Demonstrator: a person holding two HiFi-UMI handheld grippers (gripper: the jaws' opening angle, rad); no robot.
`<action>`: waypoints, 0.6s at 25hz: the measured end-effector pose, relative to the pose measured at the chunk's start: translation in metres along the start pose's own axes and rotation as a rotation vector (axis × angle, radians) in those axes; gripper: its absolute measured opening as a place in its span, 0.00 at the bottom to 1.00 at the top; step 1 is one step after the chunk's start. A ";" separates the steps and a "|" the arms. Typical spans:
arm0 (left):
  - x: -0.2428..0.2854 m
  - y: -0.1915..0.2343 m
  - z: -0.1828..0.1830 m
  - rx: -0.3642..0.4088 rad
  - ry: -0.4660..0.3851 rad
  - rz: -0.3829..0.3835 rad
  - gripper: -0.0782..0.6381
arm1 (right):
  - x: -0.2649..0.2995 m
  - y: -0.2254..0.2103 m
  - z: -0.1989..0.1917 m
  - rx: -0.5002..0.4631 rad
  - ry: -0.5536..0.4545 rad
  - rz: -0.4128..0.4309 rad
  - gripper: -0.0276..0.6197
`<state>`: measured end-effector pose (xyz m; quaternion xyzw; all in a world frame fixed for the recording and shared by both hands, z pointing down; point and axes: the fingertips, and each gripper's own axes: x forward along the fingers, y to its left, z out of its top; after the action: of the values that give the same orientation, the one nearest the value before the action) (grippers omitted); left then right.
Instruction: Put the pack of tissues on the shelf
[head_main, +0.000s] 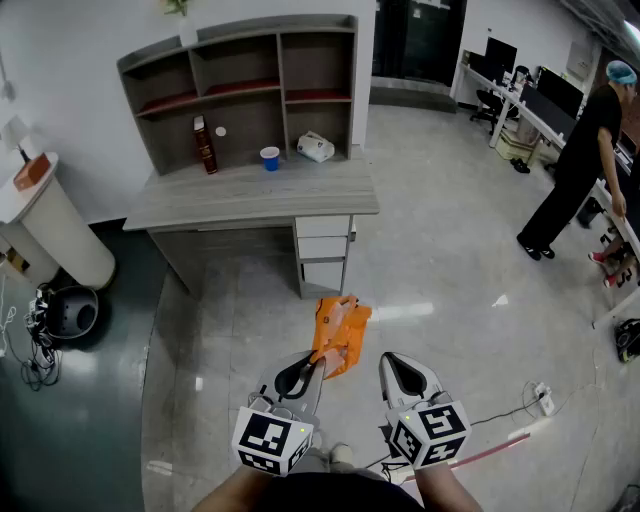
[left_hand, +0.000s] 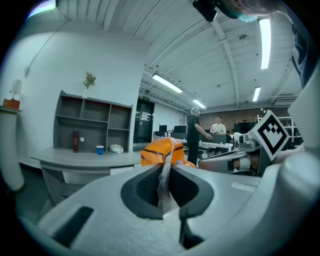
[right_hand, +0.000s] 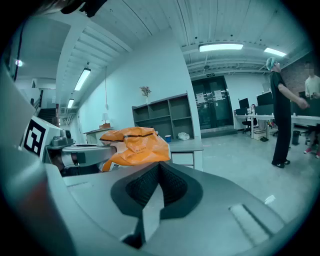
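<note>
The orange pack of tissues (head_main: 340, 328) hangs over the floor in front of me, held by its clear plastic edge in my left gripper (head_main: 322, 357), which is shut on it. In the left gripper view the wrapper is pinched between the jaws and the pack (left_hand: 162, 151) bulges just beyond my left gripper (left_hand: 167, 171). My right gripper (head_main: 391, 358) is beside it to the right, shut and empty; from the right gripper (right_hand: 159, 167) the pack (right_hand: 135, 145) shows at the left. The grey shelf (head_main: 250, 88) stands on a desk (head_main: 250, 197) a few steps ahead.
On the desk under the shelf are a dark red book (head_main: 204, 145), a blue cup (head_main: 269, 157) and a white bag (head_main: 315, 147). A white bin (head_main: 50, 225) stands at the left, cables (head_main: 35, 340) lie below it. A person (head_main: 580, 165) stands far right by office desks.
</note>
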<state>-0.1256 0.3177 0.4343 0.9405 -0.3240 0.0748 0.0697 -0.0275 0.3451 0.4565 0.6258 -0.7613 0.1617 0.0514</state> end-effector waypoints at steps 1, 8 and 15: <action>0.001 0.001 -0.001 0.003 0.002 0.004 0.11 | -0.001 0.000 0.000 -0.003 0.001 0.001 0.04; 0.006 -0.001 -0.003 -0.007 0.007 0.003 0.11 | -0.003 0.002 0.000 0.010 -0.013 0.021 0.04; 0.010 -0.008 -0.003 -0.018 0.007 0.026 0.11 | -0.003 -0.001 0.003 0.008 -0.017 0.056 0.04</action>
<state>-0.1131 0.3183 0.4383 0.9353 -0.3365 0.0760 0.0783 -0.0253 0.3470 0.4527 0.6059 -0.7782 0.1608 0.0381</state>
